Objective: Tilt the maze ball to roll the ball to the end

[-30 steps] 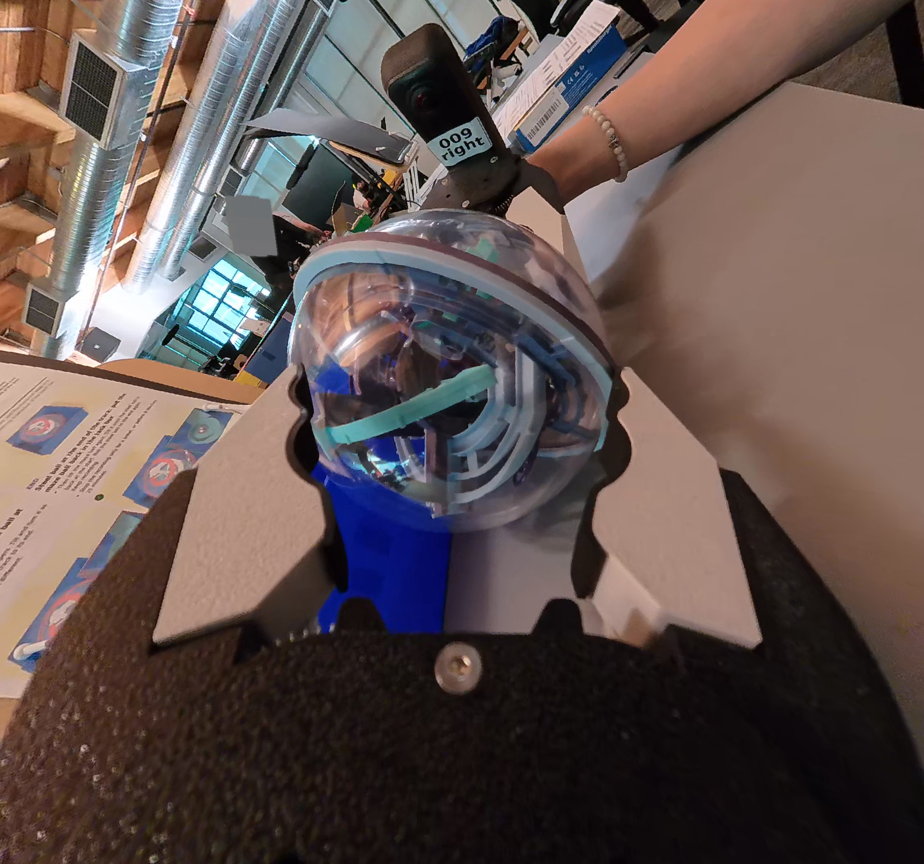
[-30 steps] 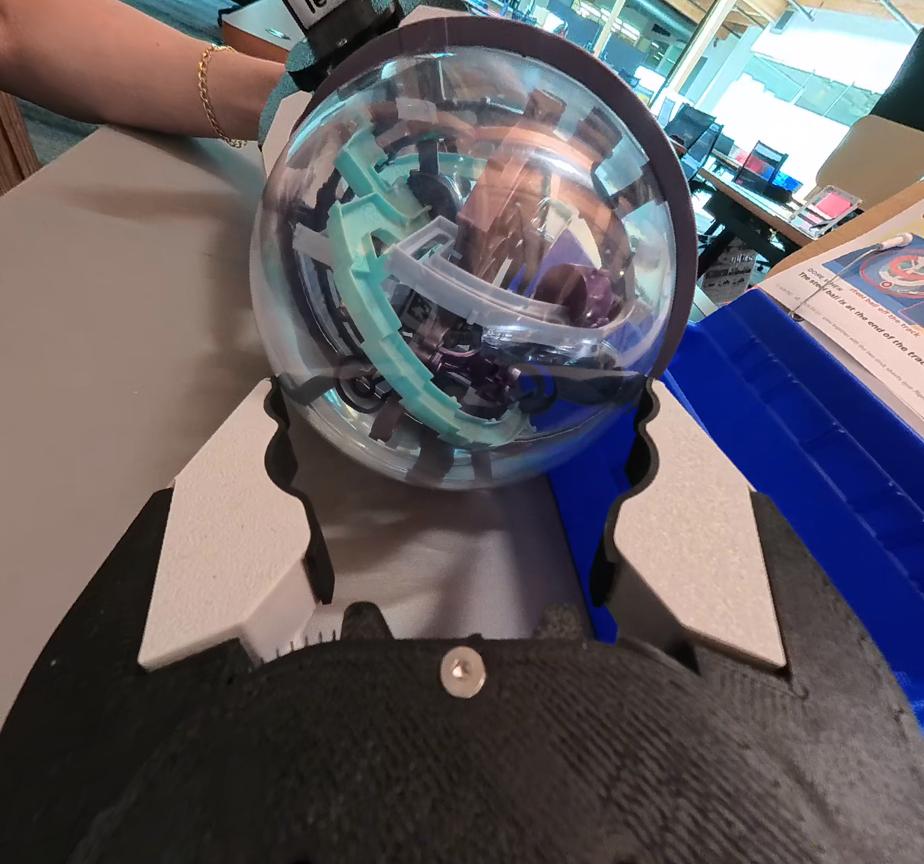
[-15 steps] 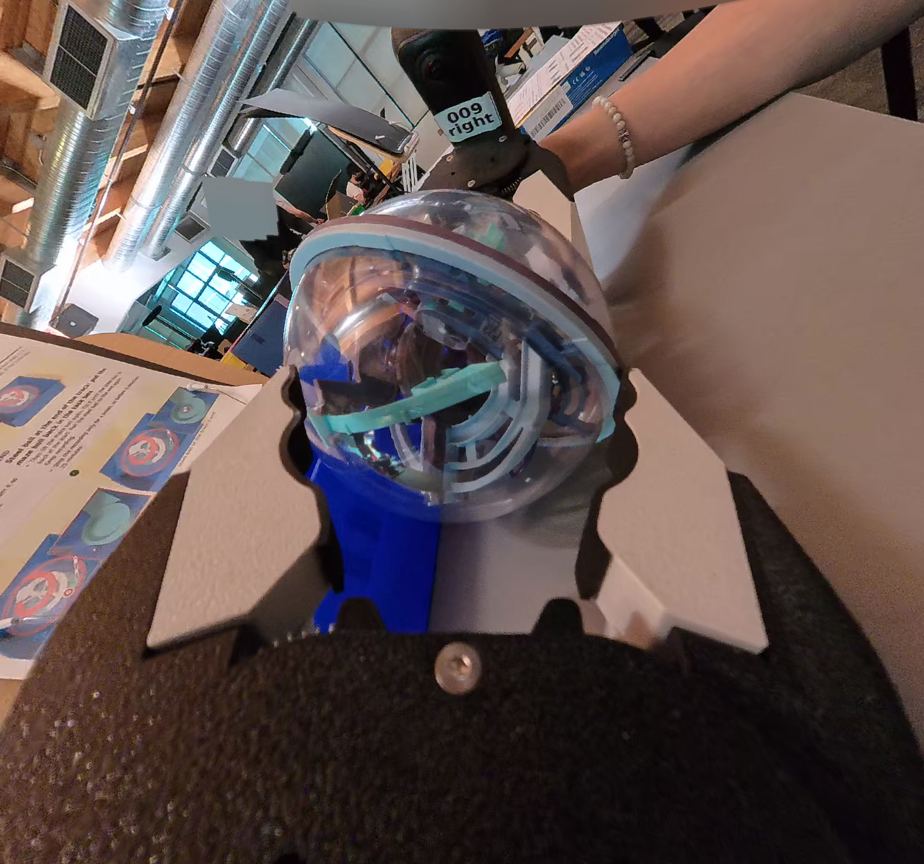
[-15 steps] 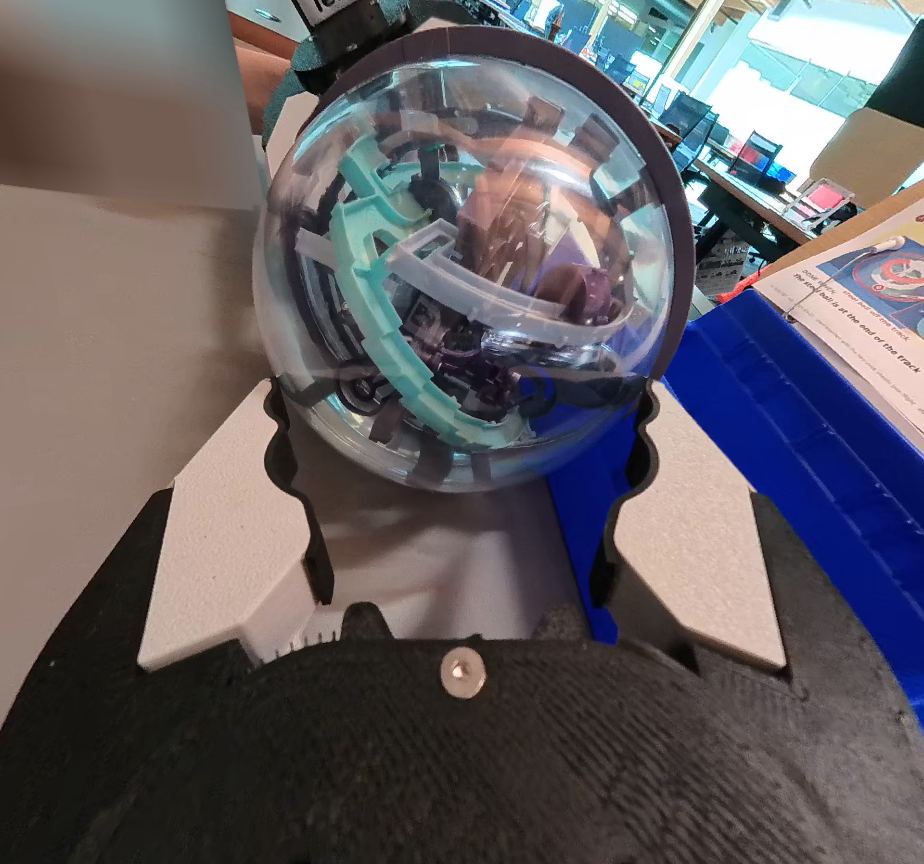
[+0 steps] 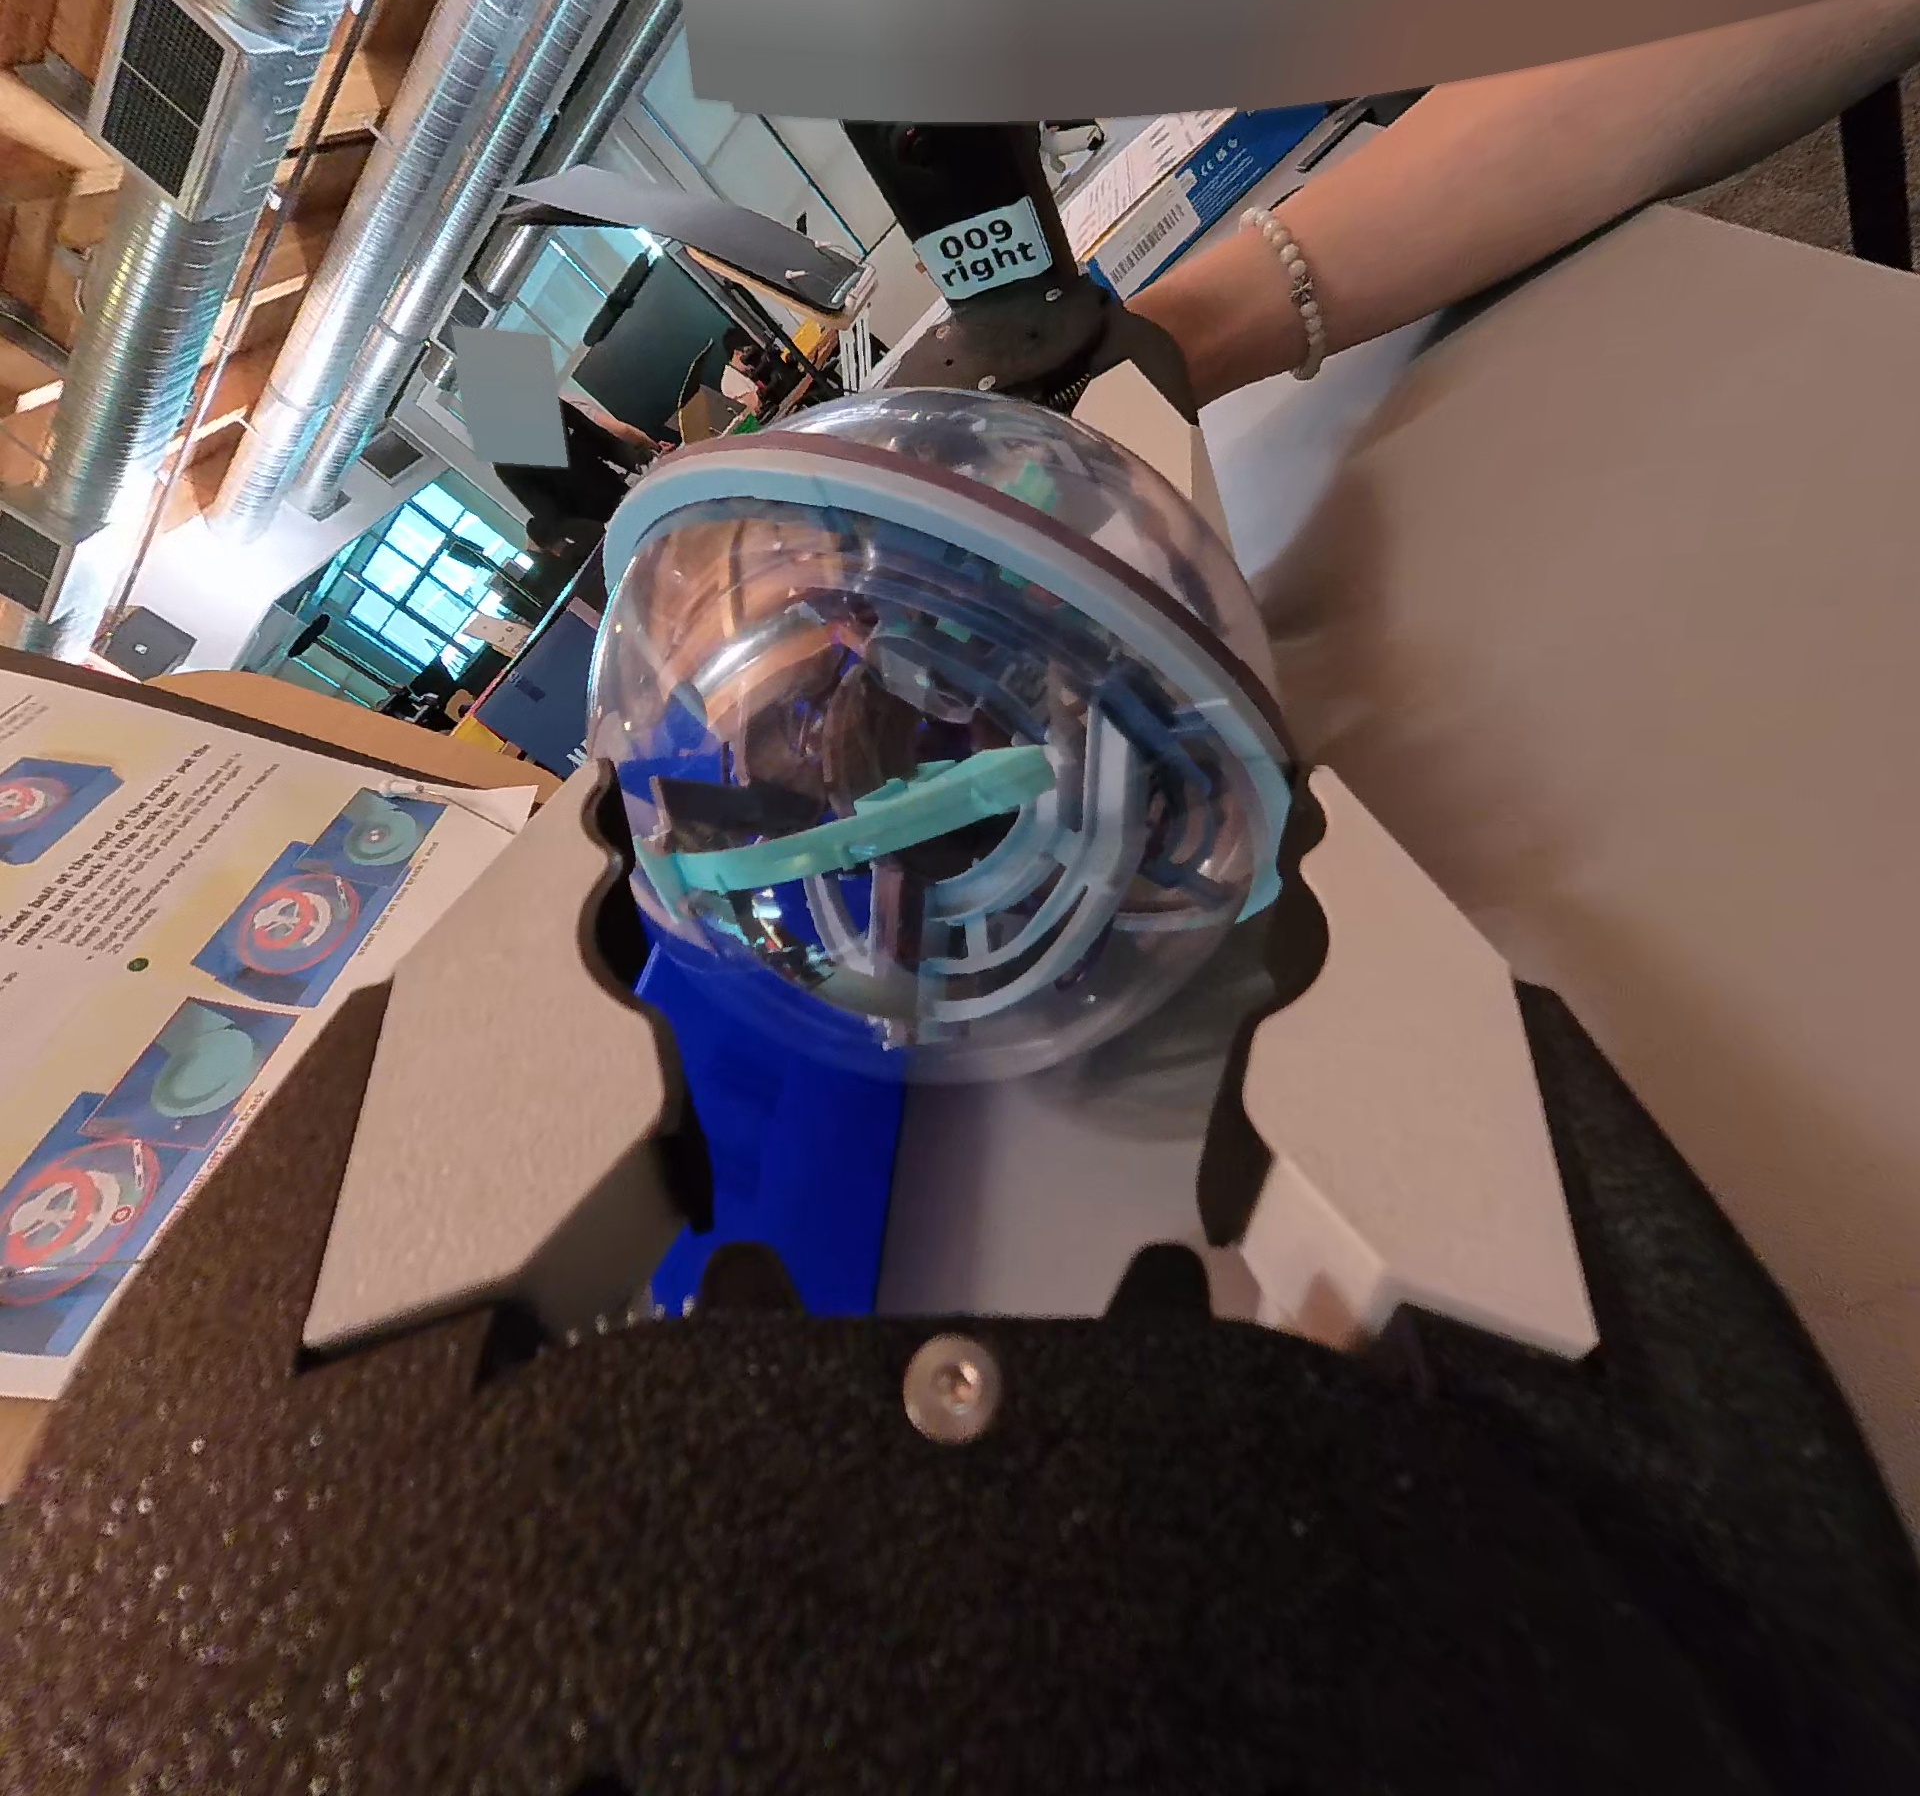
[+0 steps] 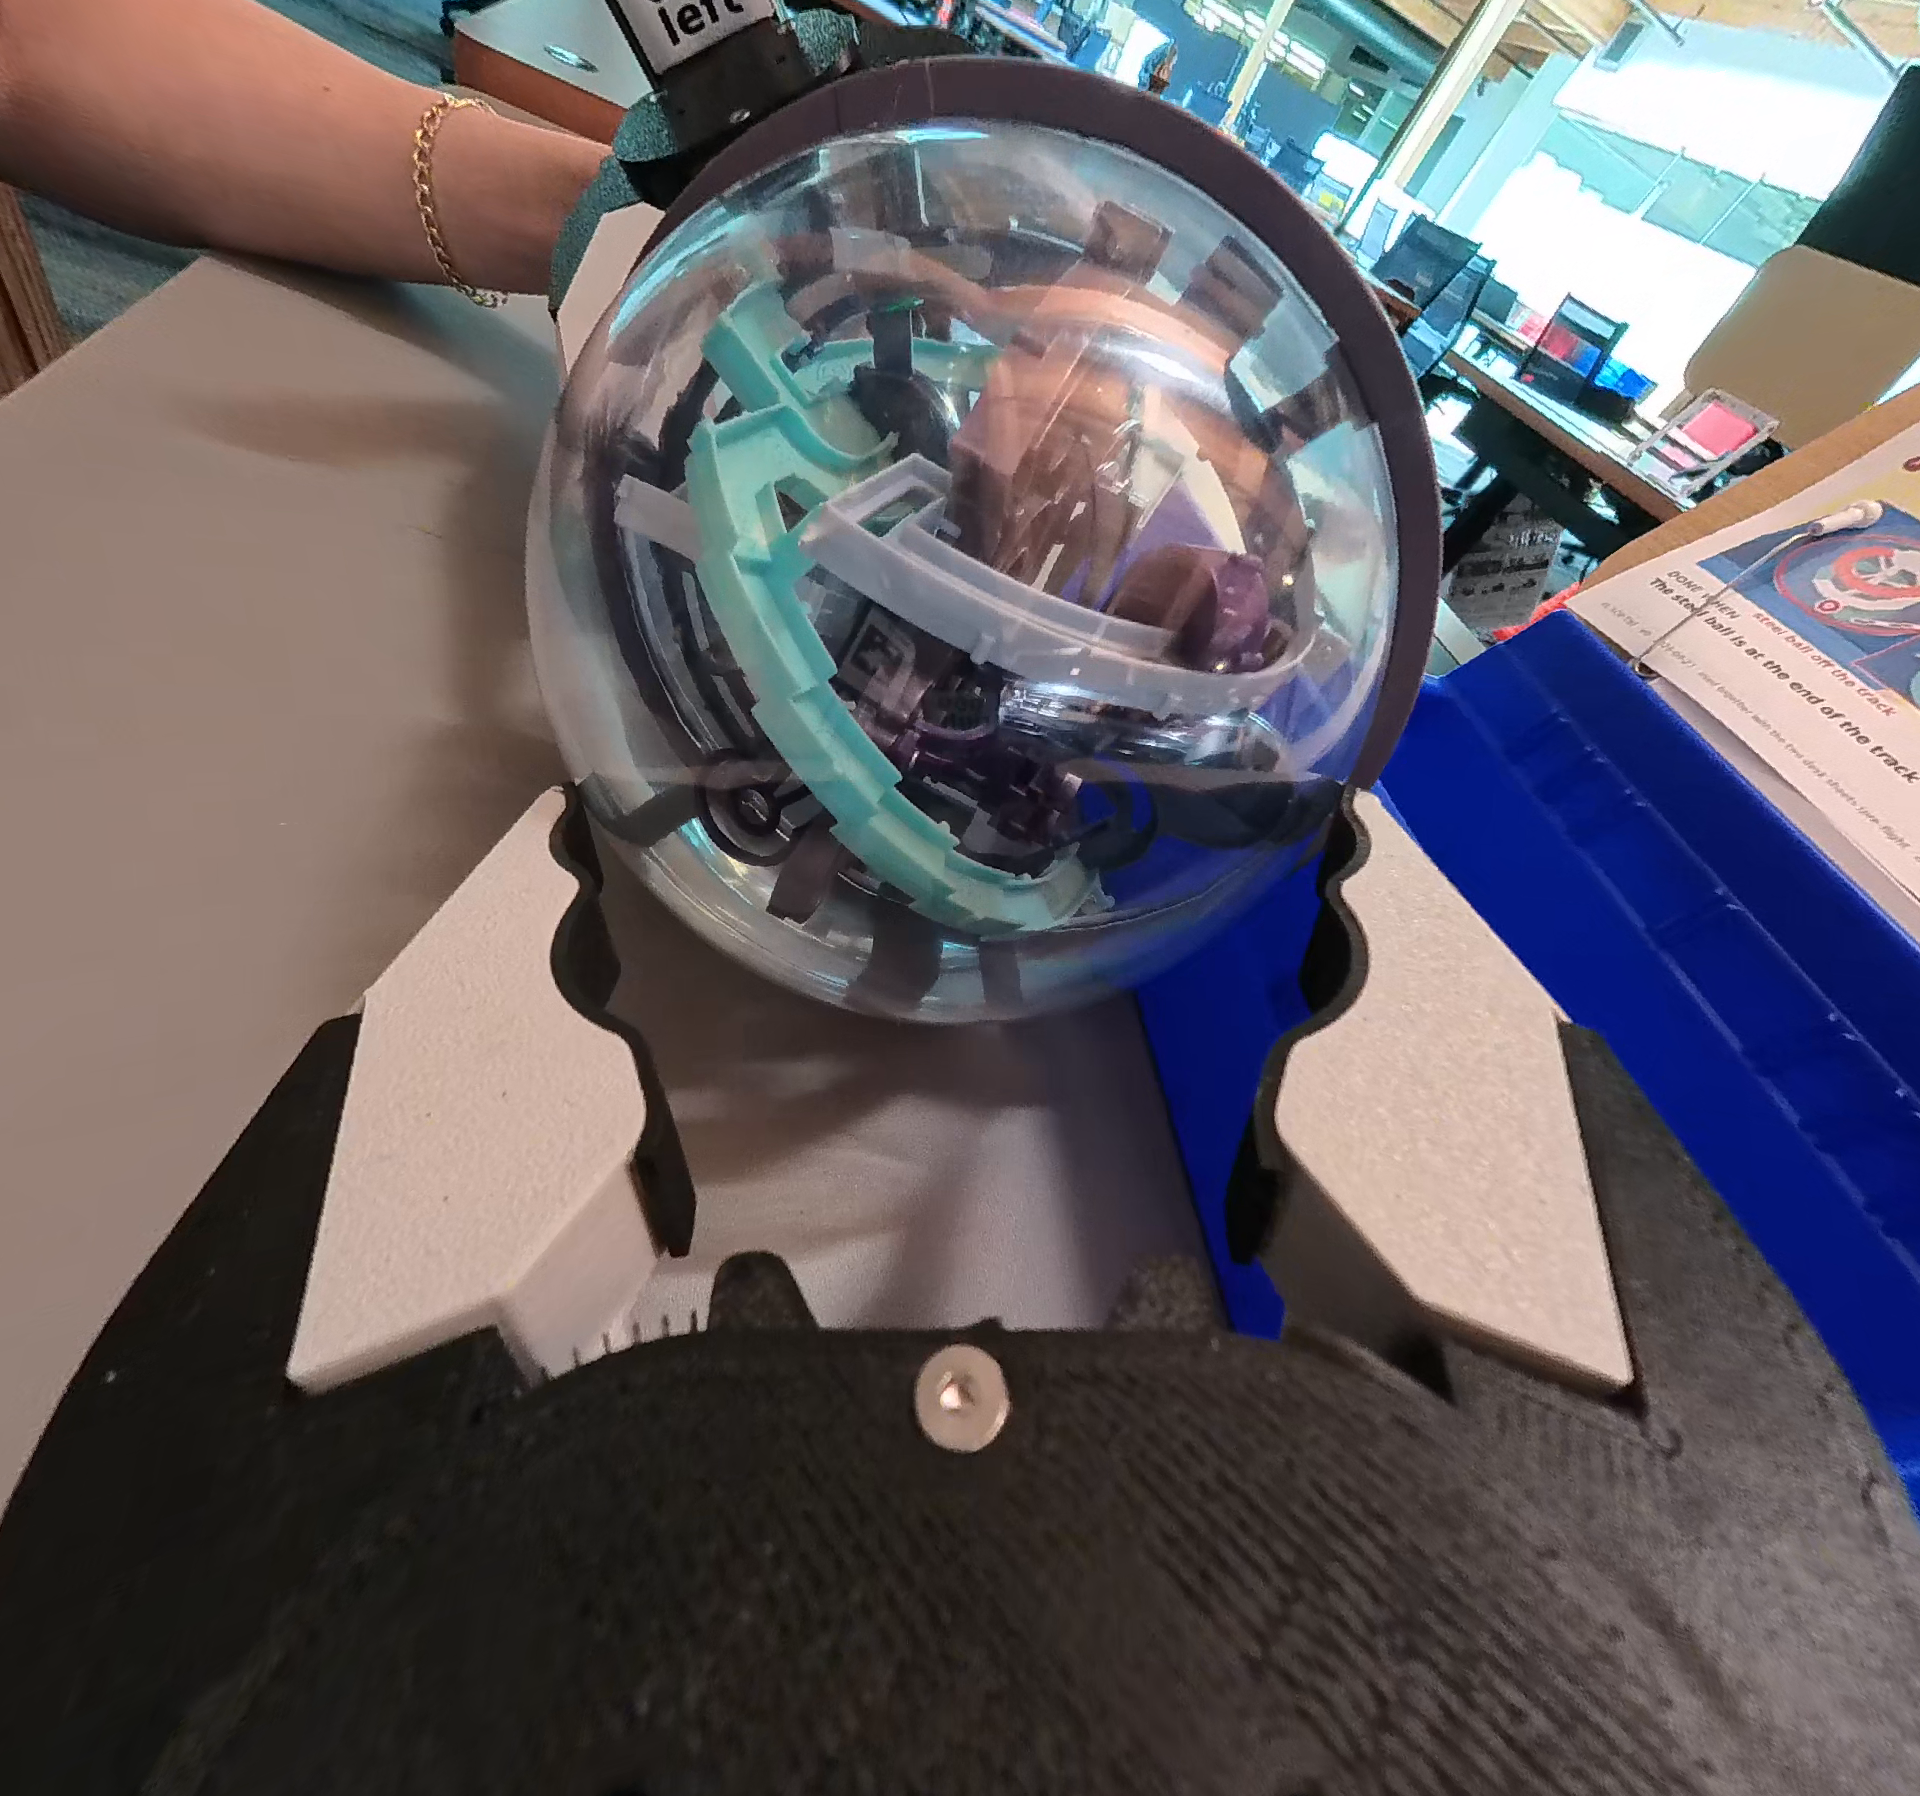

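Note:
The maze ball [image 5: 935, 790] is a clear sphere with teal, grey and purple tracks inside and a dark and pale-blue seam ring. It is held in the air between both grippers. My left gripper [image 5: 951, 863] is shut on its near side, and my right gripper [image 6: 961, 811] is shut on the opposite side of the maze ball [image 6: 977, 562]. Each gripper's body shows behind the ball in the other's view: the right one [image 5: 997, 292] and the left one [image 6: 717, 53]. I cannot pick out the small ball inside.
A grey table [image 5: 1610, 707] lies below, also in the right wrist view [image 6: 229, 603]. A blue bin [image 6: 1662, 915] sits beside it, seen under the ball [image 5: 769, 1144]. A printed instruction sheet [image 5: 156, 967] lies next to the bin [image 6: 1787, 645]. A person's forearms hold the grippers.
The maze ball has tilted slightly in both grips, and the whole hold has shifted a little. Both grippers stay shut on it.

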`<state>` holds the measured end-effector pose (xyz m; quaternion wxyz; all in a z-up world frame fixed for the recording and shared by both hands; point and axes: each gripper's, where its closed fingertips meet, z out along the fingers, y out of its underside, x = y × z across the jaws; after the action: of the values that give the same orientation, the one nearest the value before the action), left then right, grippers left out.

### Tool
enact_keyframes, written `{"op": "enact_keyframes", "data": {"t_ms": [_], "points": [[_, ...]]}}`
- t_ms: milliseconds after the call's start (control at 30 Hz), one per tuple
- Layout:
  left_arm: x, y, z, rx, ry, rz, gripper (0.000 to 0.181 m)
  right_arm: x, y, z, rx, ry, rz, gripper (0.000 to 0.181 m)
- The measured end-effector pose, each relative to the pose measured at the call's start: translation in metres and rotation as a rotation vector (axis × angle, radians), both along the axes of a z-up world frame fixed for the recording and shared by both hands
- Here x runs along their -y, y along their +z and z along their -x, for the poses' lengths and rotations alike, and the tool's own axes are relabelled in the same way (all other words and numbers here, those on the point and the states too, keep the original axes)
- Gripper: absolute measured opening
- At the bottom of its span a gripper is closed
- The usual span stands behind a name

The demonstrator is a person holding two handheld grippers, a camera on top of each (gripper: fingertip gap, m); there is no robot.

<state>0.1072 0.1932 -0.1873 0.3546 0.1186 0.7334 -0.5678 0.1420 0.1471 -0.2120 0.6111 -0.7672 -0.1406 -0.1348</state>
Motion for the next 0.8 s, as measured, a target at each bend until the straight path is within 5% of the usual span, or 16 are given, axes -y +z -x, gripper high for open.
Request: {"op": "enact_keyframes", "data": {"t_ms": [800], "points": [[-0.0024,-0.0015,-0.0021,0.061,0.028,-0.039,0.11,0.0065,-0.0015,-0.0004,-0.05,0.038,-0.022,0.13]]}}
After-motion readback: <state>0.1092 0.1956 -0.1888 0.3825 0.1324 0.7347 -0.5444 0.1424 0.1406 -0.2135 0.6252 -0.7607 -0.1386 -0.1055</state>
